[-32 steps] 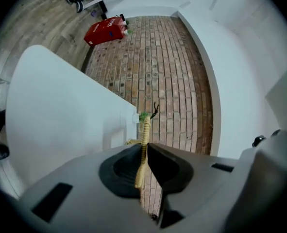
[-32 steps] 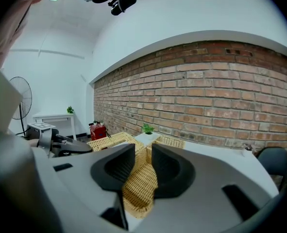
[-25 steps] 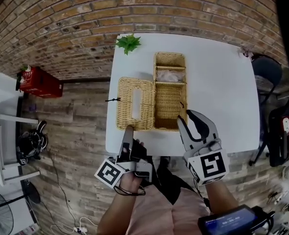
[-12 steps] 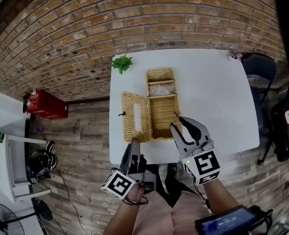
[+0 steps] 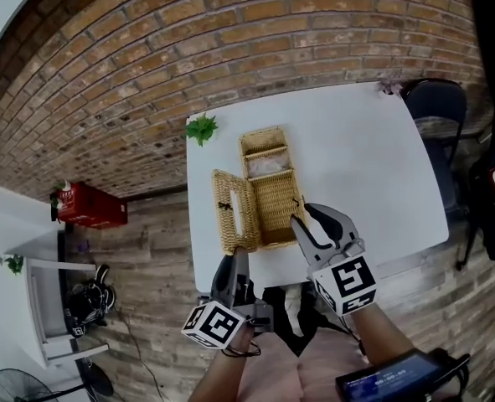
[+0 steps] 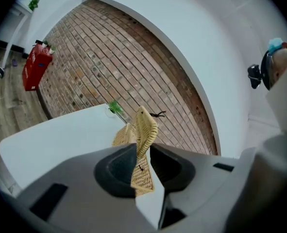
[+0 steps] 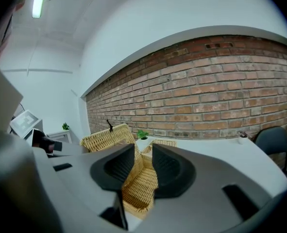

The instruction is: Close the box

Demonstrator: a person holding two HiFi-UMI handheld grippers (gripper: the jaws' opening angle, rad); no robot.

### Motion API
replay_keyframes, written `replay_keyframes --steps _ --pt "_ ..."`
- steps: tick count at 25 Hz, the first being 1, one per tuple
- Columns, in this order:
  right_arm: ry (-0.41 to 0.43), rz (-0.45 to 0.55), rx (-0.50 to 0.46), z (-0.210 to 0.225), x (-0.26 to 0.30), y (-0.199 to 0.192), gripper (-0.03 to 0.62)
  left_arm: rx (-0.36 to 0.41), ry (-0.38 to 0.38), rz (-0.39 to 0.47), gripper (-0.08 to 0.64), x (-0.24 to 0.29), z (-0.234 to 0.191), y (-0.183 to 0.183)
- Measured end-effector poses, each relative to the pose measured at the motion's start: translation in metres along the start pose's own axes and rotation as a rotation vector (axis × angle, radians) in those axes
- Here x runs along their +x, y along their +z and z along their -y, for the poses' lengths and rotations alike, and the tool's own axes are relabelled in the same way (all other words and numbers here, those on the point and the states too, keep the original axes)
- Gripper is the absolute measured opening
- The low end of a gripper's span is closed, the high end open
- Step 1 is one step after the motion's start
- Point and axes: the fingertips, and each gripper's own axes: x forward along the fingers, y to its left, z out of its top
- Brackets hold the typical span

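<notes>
A wicker box (image 5: 274,198) stands open on the white table (image 5: 364,157), with some pale stuff in its far compartment. Its hinged lid (image 5: 233,212) is tilted up at the box's left side. My left gripper (image 5: 237,255) is shut on the lid's near edge. In the left gripper view the lid (image 6: 146,126) rises edge-on between the jaws, which have just been opening and still touch it. My right gripper (image 5: 301,216) is shut on the box's near right wall (image 7: 142,176). The raised lid (image 7: 104,137) shows to the left in that view.
A small green plant (image 5: 201,128) stands at the table's far left corner. A brick wall runs behind the table. A red crate (image 5: 88,206) sits on the wooden floor to the left and a dark chair (image 5: 435,107) stands at the right end.
The lid has swung up from lying flat on the table to a steep tilt. My left gripper has risen and rolled with it. The right gripper has stayed on the box.
</notes>
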Motion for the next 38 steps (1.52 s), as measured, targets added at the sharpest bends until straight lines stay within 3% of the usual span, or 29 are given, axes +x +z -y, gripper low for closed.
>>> replay_keyframes --steps 11,23,38 --pt "-0.015 -0.008 0.032 0.014 -0.011 -0.01 0.117 0.137 -0.007 -0.045 0.081 0.003 0.023 -0.011" --pt "-0.028 -0.044 0.066 0.023 -0.016 -0.027 0.118 0.222 -0.104 -0.055 0.107 0.007 0.055 -0.014" --pt "-0.06 -0.05 0.086 0.034 -0.024 -0.034 0.12 0.184 -0.144 -0.075 0.138 0.02 0.065 -0.027"
